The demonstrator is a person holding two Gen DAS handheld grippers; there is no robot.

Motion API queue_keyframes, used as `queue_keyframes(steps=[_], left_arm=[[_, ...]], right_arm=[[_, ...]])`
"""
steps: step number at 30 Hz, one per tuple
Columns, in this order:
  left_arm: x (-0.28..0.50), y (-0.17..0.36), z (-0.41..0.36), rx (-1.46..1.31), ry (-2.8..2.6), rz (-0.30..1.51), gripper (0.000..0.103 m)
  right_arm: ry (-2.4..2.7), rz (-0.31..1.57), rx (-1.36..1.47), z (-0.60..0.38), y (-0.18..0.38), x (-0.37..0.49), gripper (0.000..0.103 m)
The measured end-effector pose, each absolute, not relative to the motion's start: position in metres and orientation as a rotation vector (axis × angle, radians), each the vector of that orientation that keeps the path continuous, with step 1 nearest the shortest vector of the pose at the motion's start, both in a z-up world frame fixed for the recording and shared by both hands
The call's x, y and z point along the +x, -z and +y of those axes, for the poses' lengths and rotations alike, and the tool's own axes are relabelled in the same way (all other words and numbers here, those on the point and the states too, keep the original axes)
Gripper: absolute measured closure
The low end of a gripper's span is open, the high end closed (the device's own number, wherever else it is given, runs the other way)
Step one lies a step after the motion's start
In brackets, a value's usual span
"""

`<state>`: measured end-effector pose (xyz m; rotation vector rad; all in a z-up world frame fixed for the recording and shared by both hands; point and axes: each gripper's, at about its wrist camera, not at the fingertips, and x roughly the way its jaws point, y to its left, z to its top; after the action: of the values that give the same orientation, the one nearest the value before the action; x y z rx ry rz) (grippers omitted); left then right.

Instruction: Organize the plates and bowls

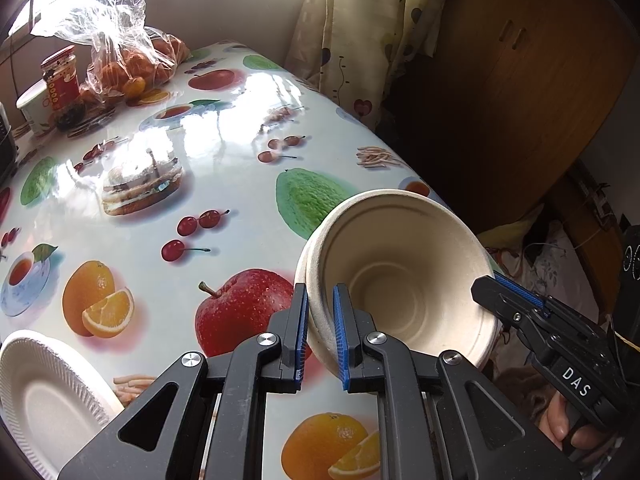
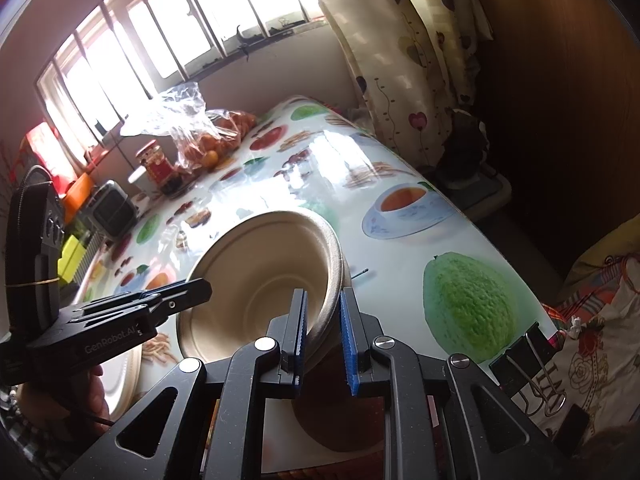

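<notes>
Two nested beige paper bowls (image 1: 404,276) hang tilted above the right side of the fruit-print table (image 1: 236,196), mouth toward the left wrist camera. My left gripper (image 1: 321,312) is shut on their left rim. My right gripper (image 1: 502,294) clamps the opposite rim. In the right wrist view the bowls (image 2: 260,272) sit between the right gripper (image 2: 323,314), shut on the near rim, and the left gripper (image 2: 192,290) on the far one. A white ribbed paper plate (image 1: 44,396) lies flat at the table's near left corner; the plate (image 2: 128,368) shows partly behind the left gripper.
A clear bag of oranges (image 1: 128,60), a red-lidded jar (image 1: 60,76) and a white cup (image 1: 34,108) stand at the table's far end by the window. The table's right edge drops toward a curtain (image 1: 352,28) and dark cabinet. Binder clips (image 2: 528,364) lie at the near right.
</notes>
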<state>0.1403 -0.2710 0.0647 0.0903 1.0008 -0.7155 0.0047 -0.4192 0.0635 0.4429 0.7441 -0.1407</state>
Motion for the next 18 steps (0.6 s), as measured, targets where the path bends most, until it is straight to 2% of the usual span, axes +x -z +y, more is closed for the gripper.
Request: queue_keyframes(steps=[14,18], left_arm=[[0.1399,-0.0642,-0.2703,0.099,0.712,0.994,0.090],[0.1399,-0.0638,-0.2717,0.102,0.714,0.993,0.087]], right_arm=[[0.142,0.744,0.443,-0.4187,-0.0637,0.0049,0.086],[0.141,0.743,0.442,-0.4197,-0.0628,0.0050,0.086]])
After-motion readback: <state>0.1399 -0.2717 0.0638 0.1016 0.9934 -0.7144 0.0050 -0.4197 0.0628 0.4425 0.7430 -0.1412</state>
